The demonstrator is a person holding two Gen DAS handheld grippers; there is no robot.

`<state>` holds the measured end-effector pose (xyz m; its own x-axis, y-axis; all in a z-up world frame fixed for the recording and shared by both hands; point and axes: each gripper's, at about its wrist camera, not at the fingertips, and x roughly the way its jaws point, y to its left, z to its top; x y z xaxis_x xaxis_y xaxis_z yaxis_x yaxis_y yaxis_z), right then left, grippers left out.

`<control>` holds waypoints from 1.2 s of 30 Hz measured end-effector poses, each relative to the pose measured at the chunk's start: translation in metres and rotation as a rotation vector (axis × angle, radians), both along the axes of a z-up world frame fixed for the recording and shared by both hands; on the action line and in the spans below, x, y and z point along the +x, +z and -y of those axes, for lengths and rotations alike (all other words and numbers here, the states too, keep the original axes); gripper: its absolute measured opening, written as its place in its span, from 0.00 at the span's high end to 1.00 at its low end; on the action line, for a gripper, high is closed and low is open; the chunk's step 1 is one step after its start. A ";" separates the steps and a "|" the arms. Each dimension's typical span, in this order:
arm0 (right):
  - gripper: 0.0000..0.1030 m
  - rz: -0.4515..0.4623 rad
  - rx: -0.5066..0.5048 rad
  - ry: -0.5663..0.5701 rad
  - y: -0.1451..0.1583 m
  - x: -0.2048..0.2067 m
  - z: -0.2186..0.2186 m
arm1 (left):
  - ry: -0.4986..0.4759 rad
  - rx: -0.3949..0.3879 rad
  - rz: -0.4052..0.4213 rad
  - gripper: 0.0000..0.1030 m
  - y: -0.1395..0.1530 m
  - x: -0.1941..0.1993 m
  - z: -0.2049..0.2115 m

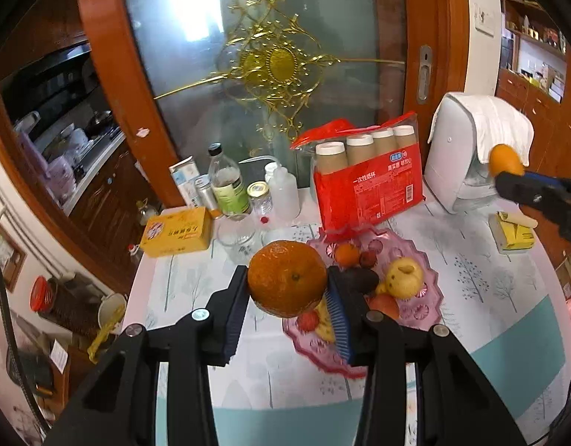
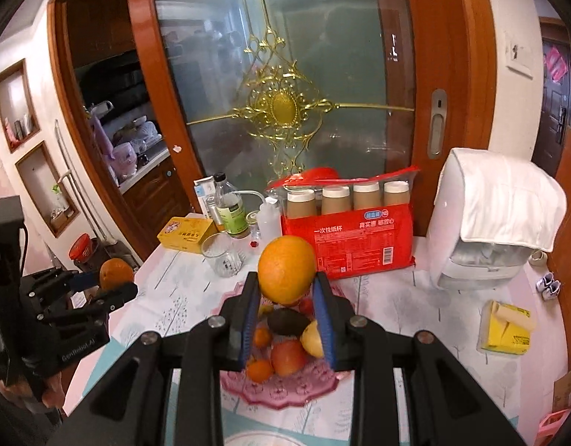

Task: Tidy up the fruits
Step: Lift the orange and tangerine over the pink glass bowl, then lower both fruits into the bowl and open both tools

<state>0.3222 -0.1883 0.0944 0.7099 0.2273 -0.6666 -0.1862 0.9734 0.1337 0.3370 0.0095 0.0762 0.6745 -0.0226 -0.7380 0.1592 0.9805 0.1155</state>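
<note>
My left gripper (image 1: 287,286) is shut on a dark orange (image 1: 287,278) and holds it above the left edge of the pink glass fruit plate (image 1: 426,297). My right gripper (image 2: 287,290) is shut on a lighter orange (image 2: 286,268) above the same plate (image 2: 285,390). The plate holds several fruits: a yellow apple (image 1: 404,277), an avocado (image 2: 287,321), a red apple (image 2: 288,356), small tangerines (image 2: 259,369). The right gripper with its orange shows at the far right of the left wrist view (image 1: 506,161). The left gripper shows at the left of the right wrist view (image 2: 114,278).
Behind the plate stand a red pack of paper cups (image 2: 363,238), a glass (image 2: 224,256), bottles (image 1: 229,186) and a yellow box (image 1: 177,230). A white appliance with a cloth (image 2: 486,219) is at the right. A yellow tissue pack (image 2: 504,329) lies near the right edge.
</note>
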 end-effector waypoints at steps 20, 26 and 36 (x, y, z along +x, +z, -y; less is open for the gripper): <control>0.72 -0.355 -0.093 0.070 -0.211 0.086 -0.052 | -0.142 0.003 -0.293 0.62 -0.195 0.108 0.026; 0.71 -0.393 -0.090 0.085 -0.229 0.093 -0.056 | -0.156 -0.026 -0.330 0.61 -0.213 0.115 0.028; 0.68 -0.409 -0.064 0.105 -0.230 0.091 -0.053 | -0.136 -0.059 -0.343 0.50 -0.215 0.114 0.022</control>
